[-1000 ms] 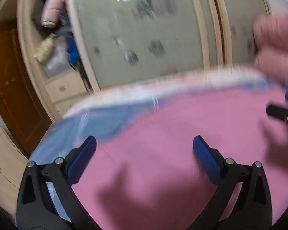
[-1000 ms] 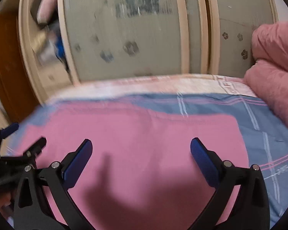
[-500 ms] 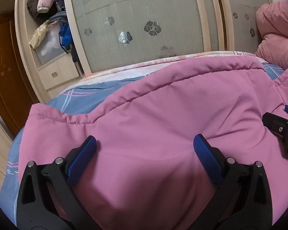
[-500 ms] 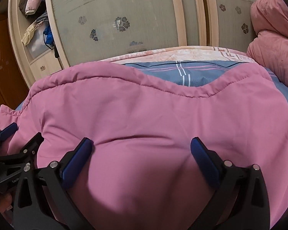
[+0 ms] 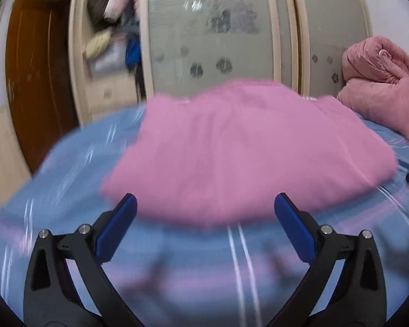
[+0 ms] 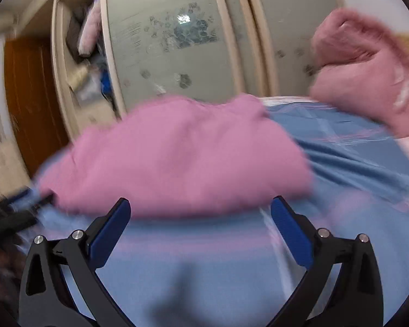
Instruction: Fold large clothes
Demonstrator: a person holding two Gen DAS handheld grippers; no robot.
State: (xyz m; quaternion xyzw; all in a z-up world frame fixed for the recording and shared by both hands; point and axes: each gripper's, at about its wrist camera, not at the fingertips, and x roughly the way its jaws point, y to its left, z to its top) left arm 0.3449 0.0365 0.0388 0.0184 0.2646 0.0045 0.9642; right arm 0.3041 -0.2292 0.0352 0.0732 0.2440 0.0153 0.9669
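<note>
At the far left a brown wooden door (image 5: 38, 87) stands beside an open wardrobe shelf (image 5: 111, 43) stuffed with clothes and bags, and next to that run the frosted sliding wardrobe doors (image 5: 215, 38) with flower prints. In front of them lies the bed, covered by a blue sheet (image 5: 76, 163) with pale and pink stripes. The pink garment (image 5: 240, 147) lies in a folded, roughly rectangular heap on the sheet, toward the bed's far edge and about midway along it; its near edge sits just beyond the fingertips of both tools. The left gripper (image 5: 204, 218) hangs over bare sheet near the bed's near edge, jaws spread wide with nothing between them and its blue pads (image 5: 117, 226) clear of the cloth. The right gripper (image 6: 199, 218) is likewise spread wide and empty, above the sheet just short of the garment. In the right wrist view the left gripper shows blurred at the garment's left end, close to it; contact cannot be told. At the bed's far right corner a bundled pink quilt (image 5: 381, 87) is piled up, well apart from the garment. Both views are smeared by motion blur.
</note>
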